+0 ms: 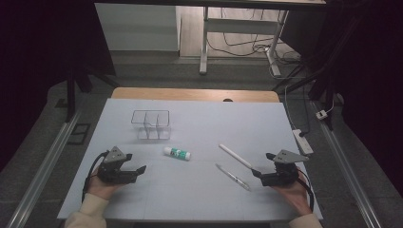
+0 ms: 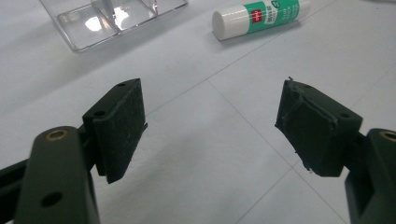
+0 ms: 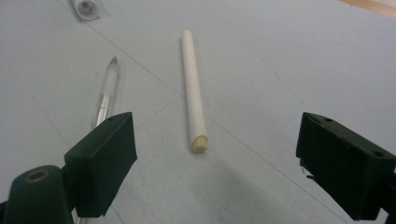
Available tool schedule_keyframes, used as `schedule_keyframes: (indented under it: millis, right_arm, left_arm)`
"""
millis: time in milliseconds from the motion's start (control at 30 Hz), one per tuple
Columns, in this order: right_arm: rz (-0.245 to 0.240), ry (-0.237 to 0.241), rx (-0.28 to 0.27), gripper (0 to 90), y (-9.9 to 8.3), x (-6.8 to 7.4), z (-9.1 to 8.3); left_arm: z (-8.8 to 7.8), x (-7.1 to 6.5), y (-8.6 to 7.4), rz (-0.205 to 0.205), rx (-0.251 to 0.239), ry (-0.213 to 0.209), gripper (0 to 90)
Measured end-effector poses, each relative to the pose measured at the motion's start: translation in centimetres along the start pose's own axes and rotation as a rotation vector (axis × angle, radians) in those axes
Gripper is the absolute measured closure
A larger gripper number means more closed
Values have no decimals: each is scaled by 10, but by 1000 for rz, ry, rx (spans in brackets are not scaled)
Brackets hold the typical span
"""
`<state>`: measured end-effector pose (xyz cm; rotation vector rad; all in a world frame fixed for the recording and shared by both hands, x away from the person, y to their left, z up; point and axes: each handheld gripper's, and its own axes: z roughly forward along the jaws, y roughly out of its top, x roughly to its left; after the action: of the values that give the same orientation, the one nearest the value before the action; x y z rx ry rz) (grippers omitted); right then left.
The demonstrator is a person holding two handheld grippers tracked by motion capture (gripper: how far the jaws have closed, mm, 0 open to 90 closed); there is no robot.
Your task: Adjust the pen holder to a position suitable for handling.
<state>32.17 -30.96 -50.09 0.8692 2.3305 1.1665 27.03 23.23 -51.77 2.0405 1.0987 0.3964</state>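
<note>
A white-and-green glue stick (image 1: 177, 153) (image 2: 261, 16) lies near the middle of the white mat. To its right lie a white pen-like stick (image 1: 235, 156) (image 3: 194, 91) and a clear pen (image 1: 233, 177) (image 3: 106, 93). My left gripper (image 1: 135, 163) (image 2: 212, 116) rests low at the front left, open, with bare mat between its pads. At the front right, my right gripper (image 1: 263, 164) (image 3: 217, 140) is open as well. The white stick's near end lies just ahead of its jaws, untouched, and the clear pen runs past the left jaw.
A clear plastic organiser (image 1: 151, 124) (image 2: 112, 18) with dividers stands at the back left of the mat (image 1: 199, 190). The glue stick's cap end (image 3: 86, 8) peeks in at the top of the right gripper view. Beyond the table are a desk frame and floor cables.
</note>
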Motion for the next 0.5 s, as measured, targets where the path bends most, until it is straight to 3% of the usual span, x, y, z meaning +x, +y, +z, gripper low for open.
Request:
schedule_keyframes:
  millis: [500]
  right_arm:
    - [29, 30, -1, 132, -2, 0, 4]
  left_arm:
    - [1, 2, 1, 8, 3, -6, 249]
